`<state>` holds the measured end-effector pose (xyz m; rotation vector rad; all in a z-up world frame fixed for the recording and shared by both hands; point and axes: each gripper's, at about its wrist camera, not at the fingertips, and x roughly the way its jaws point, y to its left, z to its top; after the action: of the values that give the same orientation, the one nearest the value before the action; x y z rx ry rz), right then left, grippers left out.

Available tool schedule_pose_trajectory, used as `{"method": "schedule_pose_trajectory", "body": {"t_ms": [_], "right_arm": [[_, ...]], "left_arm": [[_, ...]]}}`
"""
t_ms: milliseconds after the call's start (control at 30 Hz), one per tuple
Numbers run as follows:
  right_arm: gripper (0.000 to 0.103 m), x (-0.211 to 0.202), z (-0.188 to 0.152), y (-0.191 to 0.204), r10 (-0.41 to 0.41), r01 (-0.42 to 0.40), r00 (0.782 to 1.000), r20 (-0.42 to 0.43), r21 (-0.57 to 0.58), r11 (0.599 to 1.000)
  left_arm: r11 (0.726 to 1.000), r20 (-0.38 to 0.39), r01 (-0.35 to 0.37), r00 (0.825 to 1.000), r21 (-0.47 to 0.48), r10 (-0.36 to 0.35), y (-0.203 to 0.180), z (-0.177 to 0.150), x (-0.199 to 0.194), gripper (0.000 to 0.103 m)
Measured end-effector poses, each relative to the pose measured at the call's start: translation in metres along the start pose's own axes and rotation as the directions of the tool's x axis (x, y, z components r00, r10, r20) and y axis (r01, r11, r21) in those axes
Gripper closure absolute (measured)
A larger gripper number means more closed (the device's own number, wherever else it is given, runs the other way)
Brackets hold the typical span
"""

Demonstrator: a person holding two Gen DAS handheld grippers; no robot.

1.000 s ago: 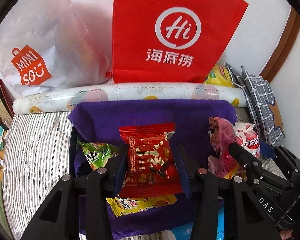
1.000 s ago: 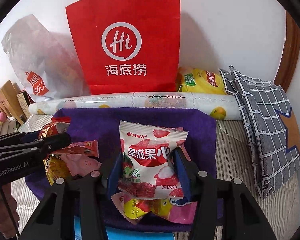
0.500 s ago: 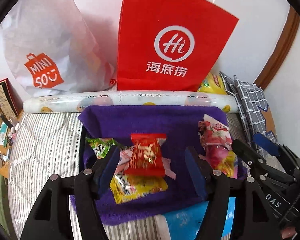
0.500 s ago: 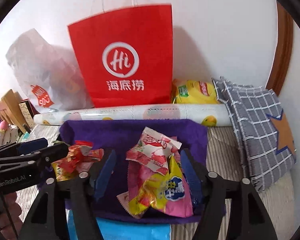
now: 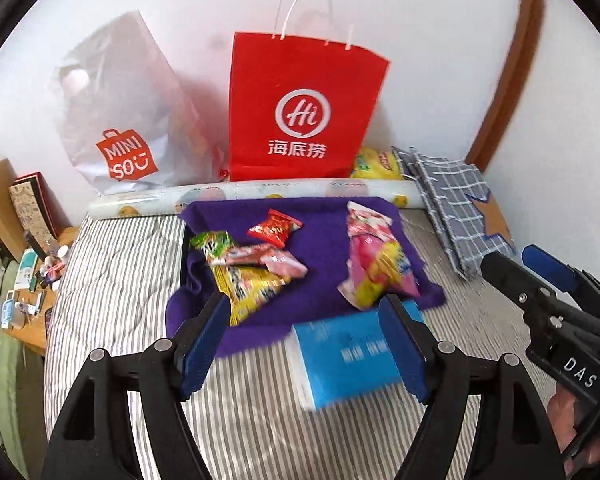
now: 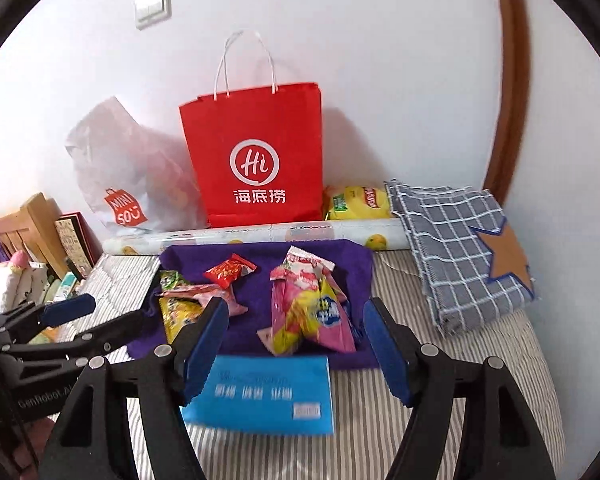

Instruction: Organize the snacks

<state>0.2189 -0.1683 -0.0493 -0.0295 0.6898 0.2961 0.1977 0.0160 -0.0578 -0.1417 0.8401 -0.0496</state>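
Upright, red paper bag (image 5: 300, 120) (contents unseen)

Home bedroom, striped mattress (image 6: 440, 392), shopping bags (image 6: 256, 152)

Two loose heaps of foil snack packets lie on a purple towel (image 5: 324, 280) spread over the striped bed. Left heap: small red packet (image 5: 275, 228) tilted at the far edge, green packet (image 5: 209, 242), pink wrappers (image 5: 276, 261), yellow packet (image 5: 249, 288) nearest. Right heap: red-and-white strawberry packet (image 5: 367, 222) atop crumpled pink-and-yellow bags (image 5: 380, 276).
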Motion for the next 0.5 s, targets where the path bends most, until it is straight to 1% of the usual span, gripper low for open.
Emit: {"method": "schedule_pose_trajectory", "body": {"t_ms": [133, 167, 200, 300, 367, 433, 500], "right_arm": [[0.035, -0.032, -0.017, -0.001, 0.011, -0.011, 1.0, -0.008, 0.014, 1.0], [0.035, -0.039, -0.021, -0.001, 0.005, -0.005, 1.0, -0.014, 0.014, 1.0], [0.035, -0.045, -0.026, -0.001, 0.0, 0.0, 1.0, -0.017, 0.013, 1.0], [0.033, -0.066, -0.041, -0.003, -0.021, 0.022, 1.0, -0.009, 0.013, 1.0], [0.018, -0.081, -0.05, -0.003, -0.039, 0.039, 0.999, 0.004, 0.014, 0.999], [0.016, -0.095, -0.058, -0.003, -0.055, 0.055, 0.998, 0.028, 0.005, 0.999], [0.013, -0.108, -0.066, -0.001, -0.076, 0.077, 0.996, 0.045, -0.012, 0.997]], "left_arm": [[1.0, 0.015, -0.005, 1.0, 0.002, 0.005, -0.01, -0.021, -0.027, 0.027], [1.0, 0.022, -0.008, 1.0, 0.003, 0.008, -0.013, -0.027, -0.034, 0.025], [1.0, 0.027, -0.011, 1.0, 0.004, 0.011, -0.015, -0.032, -0.041, 0.019], [1.0, 0.058, -0.011, 0.998, 0.002, 0.011, -0.022, -0.049, -0.06, 0.016], [1.0, 0.066, -0.007, 0.998, 0.0, 0.007, -0.025, -0.059, -0.071, 0.016], [1.0, 0.074, -0.006, 0.997, -0.001, 0.006, -0.028, -0.066, -0.08, 0.014], [1.0, 0.083, -0.018, 0.996, 0.0, 0.018, -0.032, -0.074, -0.09, 0.008]]}}
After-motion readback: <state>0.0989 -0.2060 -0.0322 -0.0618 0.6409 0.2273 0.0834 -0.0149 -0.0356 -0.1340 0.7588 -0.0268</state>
